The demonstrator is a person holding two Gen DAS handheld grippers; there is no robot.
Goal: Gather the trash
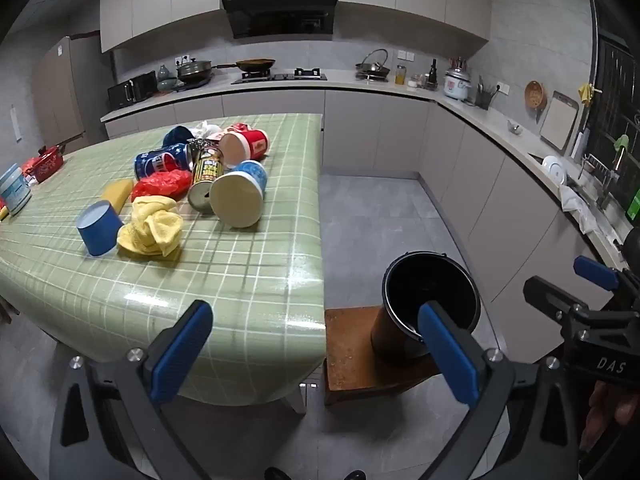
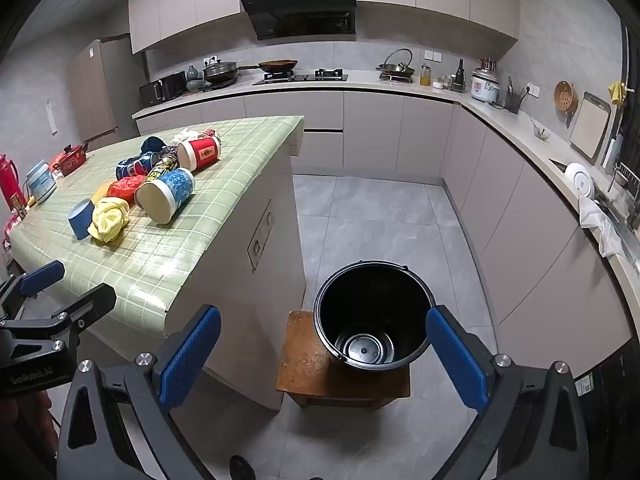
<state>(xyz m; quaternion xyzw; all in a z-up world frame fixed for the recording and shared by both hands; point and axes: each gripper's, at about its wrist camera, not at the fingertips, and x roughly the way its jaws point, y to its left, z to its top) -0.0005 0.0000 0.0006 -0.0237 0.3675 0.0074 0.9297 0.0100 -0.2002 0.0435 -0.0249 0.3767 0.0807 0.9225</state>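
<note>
Nearest, the left tool (image 1: 316,354) hangs with its blue pads spread wide and nothing between them, over the near edge of the green-checked surface (image 1: 248,280). The right tool (image 2: 324,356) is likewise spread wide and empty, off to the right of the surface over the floor.

Just beyond the right tool, a black bucket (image 2: 374,312) stands upright on a low wooden stool (image 2: 312,364), mouth up and apparently empty. It sits beside the surface's right end, close under the right tool.

Farther off, the trash lies clustered on the surface, ahead and to the left of both tools. Nearest of it are an upside-down blue paper cup (image 1: 98,228) and a crumpled yellow cloth (image 1: 154,226). Just right of those lies a blue-and-white noodle tub (image 1: 240,196) on its side, its long axis running away from the tools, base toward them. Behind come a yellow tin can (image 1: 206,178), a red plastic bag (image 1: 162,184), a blue drink can (image 1: 162,164) and a red noodle tub (image 1: 244,146), all tipped over.

The left tool looks nearer the pile, so it seems the better choice for the first pick, with the bucket to its right.
</note>
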